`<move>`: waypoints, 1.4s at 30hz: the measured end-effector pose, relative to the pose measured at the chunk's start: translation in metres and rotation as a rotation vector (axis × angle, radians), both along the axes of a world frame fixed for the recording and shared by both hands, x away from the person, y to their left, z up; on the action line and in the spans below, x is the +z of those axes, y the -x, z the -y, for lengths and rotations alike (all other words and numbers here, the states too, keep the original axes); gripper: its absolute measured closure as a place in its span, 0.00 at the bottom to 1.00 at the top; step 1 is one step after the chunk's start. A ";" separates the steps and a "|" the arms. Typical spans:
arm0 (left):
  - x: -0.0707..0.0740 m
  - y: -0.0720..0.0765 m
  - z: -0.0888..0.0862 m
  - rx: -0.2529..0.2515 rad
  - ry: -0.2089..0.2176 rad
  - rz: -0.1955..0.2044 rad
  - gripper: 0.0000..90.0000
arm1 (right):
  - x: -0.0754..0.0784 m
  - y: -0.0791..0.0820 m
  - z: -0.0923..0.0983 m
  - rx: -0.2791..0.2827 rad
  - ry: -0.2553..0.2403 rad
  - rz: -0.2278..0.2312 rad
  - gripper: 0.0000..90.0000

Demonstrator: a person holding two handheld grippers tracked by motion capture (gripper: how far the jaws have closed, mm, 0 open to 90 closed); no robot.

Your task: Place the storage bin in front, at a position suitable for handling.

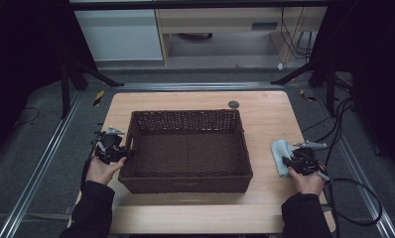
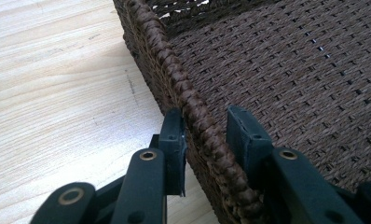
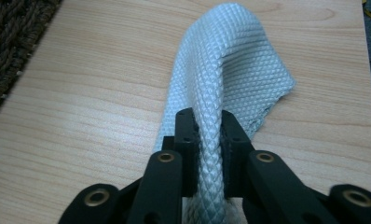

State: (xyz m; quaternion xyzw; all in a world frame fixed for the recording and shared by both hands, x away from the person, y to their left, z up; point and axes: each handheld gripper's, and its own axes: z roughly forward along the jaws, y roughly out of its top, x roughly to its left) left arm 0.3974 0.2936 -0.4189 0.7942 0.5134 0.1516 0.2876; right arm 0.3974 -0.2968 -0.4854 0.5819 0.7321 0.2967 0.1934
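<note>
A dark brown woven basket with nothing in it stands in the middle of the wooden table. My left gripper is at its left wall. In the left gripper view the jaws straddle the braided rim, one pad outside and one inside, and the left gripper is shut on it. A light blue waffle-weave cloth lies to the right of the basket. My right gripper is shut on a raised fold of the cloth, which rests on the tabletop beyond the jaws.
A small round grey disc sits in the tabletop behind the basket. Black cables loop off the table's right edge. The basket's right wall lies a short way left of the cloth. Bare wood runs along the front edge.
</note>
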 end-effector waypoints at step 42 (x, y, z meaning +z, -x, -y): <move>0.001 -0.010 -0.001 -0.040 0.000 -0.016 0.77 | 0.045 -0.027 -0.048 0.136 -0.018 0.122 0.92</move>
